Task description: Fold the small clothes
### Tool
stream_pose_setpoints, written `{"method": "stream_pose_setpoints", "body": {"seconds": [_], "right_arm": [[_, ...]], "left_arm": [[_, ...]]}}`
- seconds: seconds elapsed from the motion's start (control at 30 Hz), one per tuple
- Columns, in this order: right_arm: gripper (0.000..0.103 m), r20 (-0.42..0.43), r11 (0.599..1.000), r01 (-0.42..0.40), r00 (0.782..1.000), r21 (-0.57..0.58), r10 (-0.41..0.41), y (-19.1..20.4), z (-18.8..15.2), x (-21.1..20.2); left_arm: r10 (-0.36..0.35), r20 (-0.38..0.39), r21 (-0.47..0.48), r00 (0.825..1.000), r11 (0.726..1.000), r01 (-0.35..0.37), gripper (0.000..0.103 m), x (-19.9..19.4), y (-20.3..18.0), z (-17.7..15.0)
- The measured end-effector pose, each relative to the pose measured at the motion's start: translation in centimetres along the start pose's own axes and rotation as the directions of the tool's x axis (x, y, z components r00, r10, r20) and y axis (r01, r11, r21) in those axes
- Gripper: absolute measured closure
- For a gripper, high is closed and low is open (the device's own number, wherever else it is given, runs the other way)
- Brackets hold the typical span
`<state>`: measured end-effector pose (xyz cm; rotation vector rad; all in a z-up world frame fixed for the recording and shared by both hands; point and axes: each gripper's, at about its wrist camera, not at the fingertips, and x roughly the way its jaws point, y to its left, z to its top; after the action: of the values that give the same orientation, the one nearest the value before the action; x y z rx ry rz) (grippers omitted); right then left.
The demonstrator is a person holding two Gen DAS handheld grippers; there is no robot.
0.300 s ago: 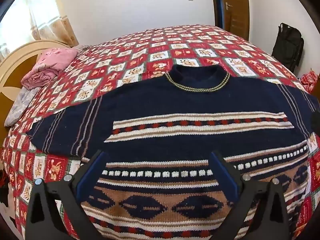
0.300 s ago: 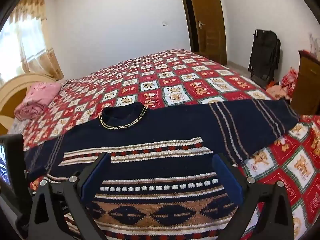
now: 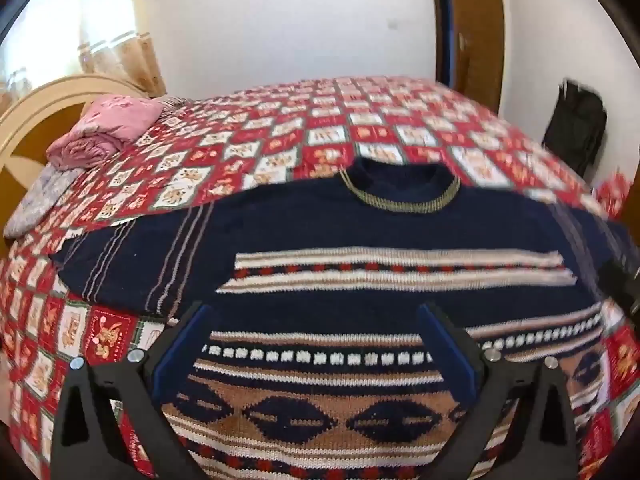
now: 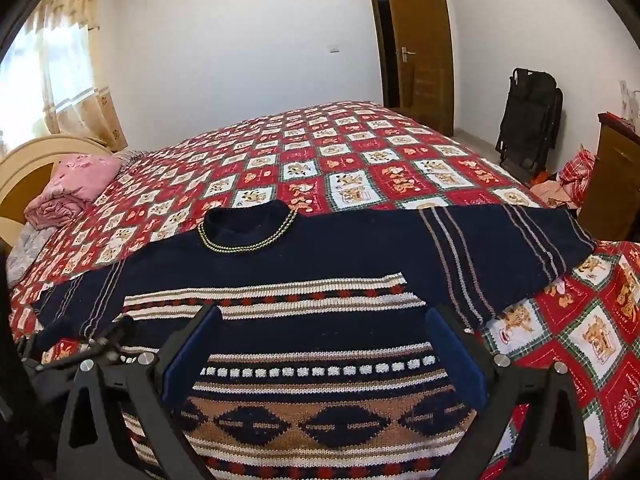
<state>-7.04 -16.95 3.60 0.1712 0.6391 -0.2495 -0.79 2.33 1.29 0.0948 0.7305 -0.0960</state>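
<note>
We hold both left tongs (image 3: 316, 344) and right tongs (image 4: 322, 350) wide apart, gripping nothing, above a navy knitted sweater (image 4: 320, 252) with striped bands, spread flat on the red patchwork-quilted bed (image 4: 360, 152), collar toward 12 o'clock.

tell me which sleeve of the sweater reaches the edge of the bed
The right sleeve of the navy patterned knit sweater: its cuff lies at the bed's right edge. The left sleeve rests wholly on the red patchwork quilt.

Navy sweater (image 4: 304, 264) w/ tan/red/white bands; bedspread (image 4: 360, 160) red-white checks, maybe bears.
</note>
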Motion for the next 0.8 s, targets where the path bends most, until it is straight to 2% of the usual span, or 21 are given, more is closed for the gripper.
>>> {"method": "stream_pose_setpoints", "body": {"seconds": [0.1,0.27,0.8], "right_arm": [[0.001,-0.009,1.0,0.0,1.0,0.007,0.0,-0.29,0.3,0.17],[0.001,0.009,1.0,0.006,1.0,0.007,-0.006,-0.5,-0.14,-0.13],[0.001,-0.001,1.0,0.0,1.0,0.013,0.0,-0.36,-0.46,-0.08]], "left_arm": [[-0.015,0.016,-0.043,1.0,0.999,0.016,0.0,-0.22,0.77,0.27],[0.032,-0.003,-0.018,0.999,0.999,-0.032,0.0,0.27,0.49,0.22],[0.028,-0.03,-0.021,0.999,0.999,-0.029,0.0,0.15,0.63,-0.26]]}}
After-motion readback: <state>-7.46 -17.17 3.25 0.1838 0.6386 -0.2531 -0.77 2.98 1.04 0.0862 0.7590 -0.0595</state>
